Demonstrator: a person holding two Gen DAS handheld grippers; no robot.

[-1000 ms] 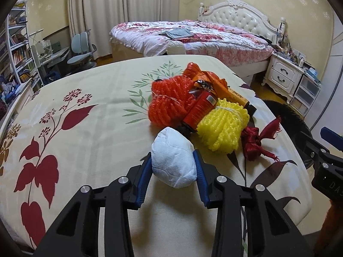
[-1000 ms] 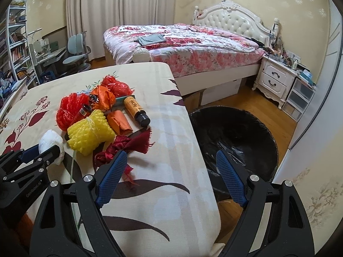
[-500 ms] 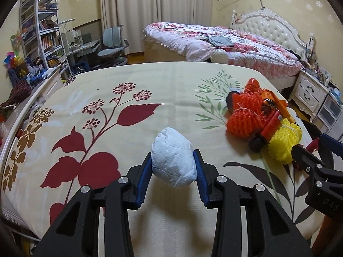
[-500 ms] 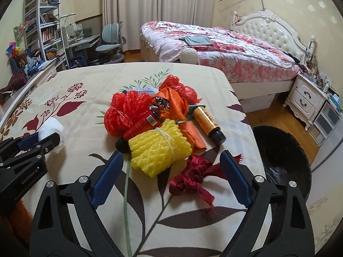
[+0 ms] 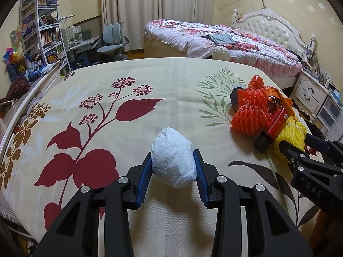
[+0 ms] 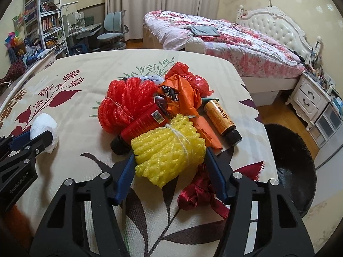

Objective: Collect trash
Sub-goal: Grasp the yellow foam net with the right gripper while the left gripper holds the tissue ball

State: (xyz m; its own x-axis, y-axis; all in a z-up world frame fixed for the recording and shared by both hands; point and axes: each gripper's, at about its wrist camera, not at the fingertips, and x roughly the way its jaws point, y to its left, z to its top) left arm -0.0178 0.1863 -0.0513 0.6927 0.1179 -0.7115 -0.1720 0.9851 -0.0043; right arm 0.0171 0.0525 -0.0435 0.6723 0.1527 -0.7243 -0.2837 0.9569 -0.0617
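Note:
My left gripper (image 5: 172,153) is shut on a white crumpled paper wad (image 5: 172,168), held just above the floral tablecloth (image 5: 103,90). The wad (image 6: 44,126) also shows at the left edge of the right wrist view. My right gripper (image 6: 170,153) has its jaws closing around a yellow foam net bundle (image 6: 169,145), with both blue pads against its sides. The bundle lies at the near end of a trash pile: a red foam net (image 6: 124,102), a red tube (image 6: 142,126), an orange bag (image 6: 182,94), a brown bottle (image 6: 223,120) and a dark red ribbon (image 6: 199,192).
A bin lined with a black bag (image 6: 293,167) stands on the floor past the table's right edge. A bed (image 5: 225,40), a nightstand (image 6: 308,98) and a desk with chairs (image 5: 111,40) fill the room behind. Shelves (image 5: 42,32) stand at the left.
The right gripper swung left from the bin to the pile and its jaws narrowed around the yellow foam net. The left gripper carried the white wad leftward, away from the pile.

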